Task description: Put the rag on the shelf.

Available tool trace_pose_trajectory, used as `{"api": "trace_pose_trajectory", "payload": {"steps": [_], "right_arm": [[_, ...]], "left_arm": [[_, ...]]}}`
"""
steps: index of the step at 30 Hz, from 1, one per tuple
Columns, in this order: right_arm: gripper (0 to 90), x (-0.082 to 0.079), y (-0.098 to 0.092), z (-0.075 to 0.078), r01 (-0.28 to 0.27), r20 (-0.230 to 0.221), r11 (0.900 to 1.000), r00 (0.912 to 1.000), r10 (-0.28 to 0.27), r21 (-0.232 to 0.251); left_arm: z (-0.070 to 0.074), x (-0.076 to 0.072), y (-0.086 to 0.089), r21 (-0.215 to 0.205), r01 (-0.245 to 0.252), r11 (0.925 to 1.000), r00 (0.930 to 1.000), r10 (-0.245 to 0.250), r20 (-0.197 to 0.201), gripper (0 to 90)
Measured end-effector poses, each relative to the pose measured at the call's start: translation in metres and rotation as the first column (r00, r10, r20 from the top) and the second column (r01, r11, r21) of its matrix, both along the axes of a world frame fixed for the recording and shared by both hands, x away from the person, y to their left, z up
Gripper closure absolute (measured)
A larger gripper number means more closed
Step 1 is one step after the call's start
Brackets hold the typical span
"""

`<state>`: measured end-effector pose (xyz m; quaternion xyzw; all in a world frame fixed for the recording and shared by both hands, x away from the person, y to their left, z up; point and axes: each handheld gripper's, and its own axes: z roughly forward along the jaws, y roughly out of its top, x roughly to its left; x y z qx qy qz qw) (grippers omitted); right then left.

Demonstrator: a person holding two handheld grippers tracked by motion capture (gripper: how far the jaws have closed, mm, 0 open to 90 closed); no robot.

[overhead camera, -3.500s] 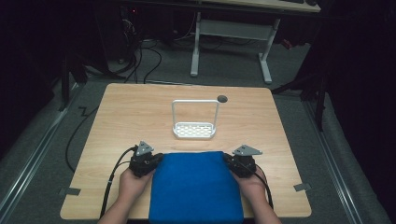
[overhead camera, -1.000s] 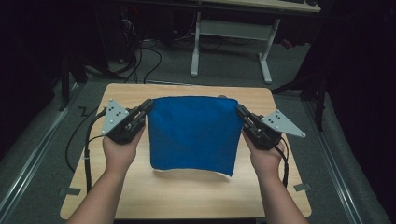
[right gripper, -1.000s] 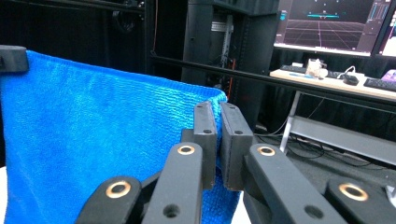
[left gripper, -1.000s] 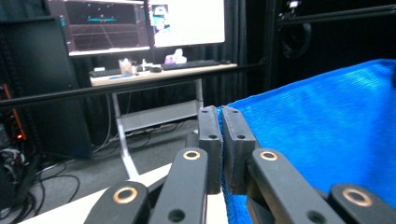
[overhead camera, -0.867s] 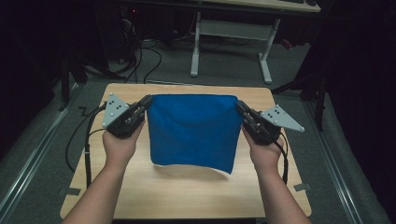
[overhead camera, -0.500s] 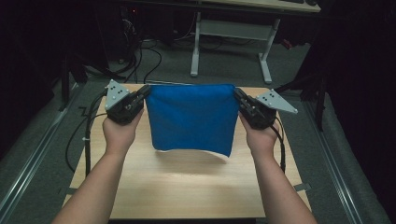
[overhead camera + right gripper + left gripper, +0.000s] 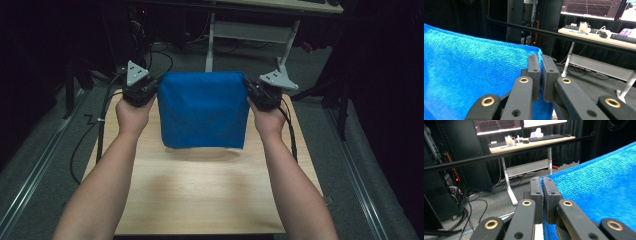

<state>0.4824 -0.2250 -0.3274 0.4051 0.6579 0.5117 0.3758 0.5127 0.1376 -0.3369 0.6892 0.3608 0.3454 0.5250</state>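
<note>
While pinched at both top corners | blue towel [image 7: 202, 110] hangs above table [image 7: 200, 200]

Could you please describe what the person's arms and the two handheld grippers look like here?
Both forearms are bare, with no sleeves in sight. The left gripper and right gripper are black, each topped by a grey three-cornered plate with small dark dots and trailing a black cable. In the gripper views, each has two flat black jaws on black links with brass-coloured rivets.
</note>
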Motion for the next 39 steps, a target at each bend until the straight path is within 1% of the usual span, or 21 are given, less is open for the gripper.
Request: {"api": "trace_pose_trajectory", "payload": {"steps": [4, 8, 12, 13, 14, 16, 17, 18, 19, 20, 21, 22, 24, 25, 29, 31, 33, 34, 35, 38, 39], "right_arm": [[87.8, 0.019, 0.0, -0.009, 0.001, -0.051, 1.0, 0.9987, -0.001, 0.013], [87.8, 0.027, 0.0, -0.019, 0.014, -0.084, 1.0, 0.9964, -0.014, -0.007], [87.8, 0.036, 0.0, -0.035, 0.024, -0.127, 0.999, 0.9915, -0.029, -0.038], [87.8, 0.038, -0.001, -0.043, 0.026, -0.148, 0.998, 0.9884, -0.034, -0.052], [87.8, 0.038, -0.001, -0.043, 0.026, -0.148, 0.998, 0.9884, -0.034, -0.052], [87.8, 0.04, -0.001, -0.053, 0.023, -0.178, 0.998, 0.9834, -0.034, -0.065], [87.7, 0.04, -0.002, -0.064, 0.02, -0.2, 0.997, 0.9791, -0.035, -0.075], [87.7, 0.04, -0.002, -0.064, 0.02, -0.2, 0.997, 0.9791, -0.035, -0.075], [87.7, 0.04, -0.002, -0.075, 0.013, -0.225, 0.998, 0.9739, -0.028, -0.069], [87.7, 0.04, -0.002, -0.075, 0.013, -0.225, 0.998, 0.9739, -0.028, -0.069], [87.7, 0.038, -0.003, -0.084, -0.001, -0.247, 0.999, 0.969, -0.012, -0.052], [87.7, 0.038, -0.003, -0.084, -0.001, -0.247, 0.999, 0.969, -0.012, -0.052], [87.7, 0.035, -0.004, -0.093, -0.006, -0.258, 0.999, 0.966, -0.004, -0.04], [87.7, 0.032, -0.004, -0.1, -0.009, -0.272, 1.0, 0.9623, 0.001, -0.028], [87.7, 0.027, -0.004, -0.113, -0.021, -0.289, 0.999, 0.9573, 0.013, -0.025], [87.7, 0.025, -0.003, -0.116, -0.02, -0.292, 0.999, 0.9565, 0.012, -0.025], [87.7, 0.022, -0.003, -0.125, -0.024, -0.302, 0.999, 0.9531, 0.017, -0.021], [87.7, 0.022, -0.003, -0.125, -0.024, -0.302, 0.999, 0.9531, 0.017, -0.021], [87.6, 0.02, -0.002, -0.13, -0.026, -0.318, 0.999, 0.9478, 0.017, -0.026], [87.6, 0.018, -0.002, -0.133, -0.029, -0.323, 0.999, 0.9462, 0.019, -0.025], [87.6, 0.016, -0.003, -0.137, -0.028, -0.322, 0.999, 0.9464, 0.021, -0.016]], "left_arm": [[-0.017, 0.017, 0.0, -0.019, 0.004, 0.9998, 0.9976, -0.005, -0.07, 87.8], [-0.031, 0.025, -0.001, -0.027, 0.008, 0.9996, 0.9937, -0.011, -0.111, 87.7], [-0.053, 0.031, -0.007, 0.002, 0.019, 0.9998, 0.9834, -0.019, -0.181, 87.6], [-0.064, 0.032, -0.008, 0.007, 0.028, 0.9996, 0.9771, -0.025, -0.211, 87.6], [-0.064, 0.032, -0.008, 0.007, 0.028, 0.9996, 0.9771, -0.025, -0.211, 87.6], [-0.074, 0.033, -0.009, 0.024, 0.037, 0.999, 0.9667, -0.03, -0.254, 87.5], [-0.084, 0.03, -0.009, 0.021, 0.045, 0.9988, 0.9659, -0.038, -0.256, 87.5], [-0.084, 0.03, -0.009, 0.021, 0.045, 0.9988, 0.9659, -0.038, -0.256, 87.5], [-0.094, 0.029, -0.008, 0.011, 0.052, 0.9986, 0.9582, -0.046, -0.282, 87.5], [-0.094, 0.029, -0.008, 0.011, 0.052, 0.9986, 0.9582, -0.046, -0.282, 87.5], [-0.103, 0.027, -0.006, 0.004, 0.058, 0.9983, 0.9533, -0.054, -0.297, 87.5], [-0.103, 0.027, -0.006, 0.004, 0.058, 0.9983, 0.9533, -0.054, -0.297, 87.5], [-0.111, 0.024, -0.005, -0.013, 0.064, 0.9978, 0.9489, -0.065, -0.309, 87.5], [-0.117, 0.022, -0.006, -0.031, 0.074, 0.9968, 0.9435, -0.08, -0.322, 87.5], [-0.126, 0.019, -0.01, -0.045, 0.093, 0.9946, 0.9369, -0.103, -0.334, 87.5], [-0.132, 0.018, -0.013, -0.056, 0.105, 0.9929, 0.9292, -0.118, -0.35, 87.4], [-0.139, 0.017, -0.019, -0.053, 0.125, 0.9908, 0.9164, -0.136, -0.377, 87.4], [-0.139, 0.017, -0.019, -0.053, 0.125, 0.9908, 0.9164, -0.136, -0.377, 87.3], [-0.142, 0.017, -0.023, -0.048, 0.133, 0.9899, 0.9114, -0.141, -0.387, 87.3], [-0.145, 0.017, -0.026, -0.052, 0.137, 0.9891, 0.9056, -0.147, -0.398, 87.1], [-0.148, 0.017, -0.029, -0.056, 0.141, 0.9885, 0.8989, -0.151, -0.411, 87.1]]}}
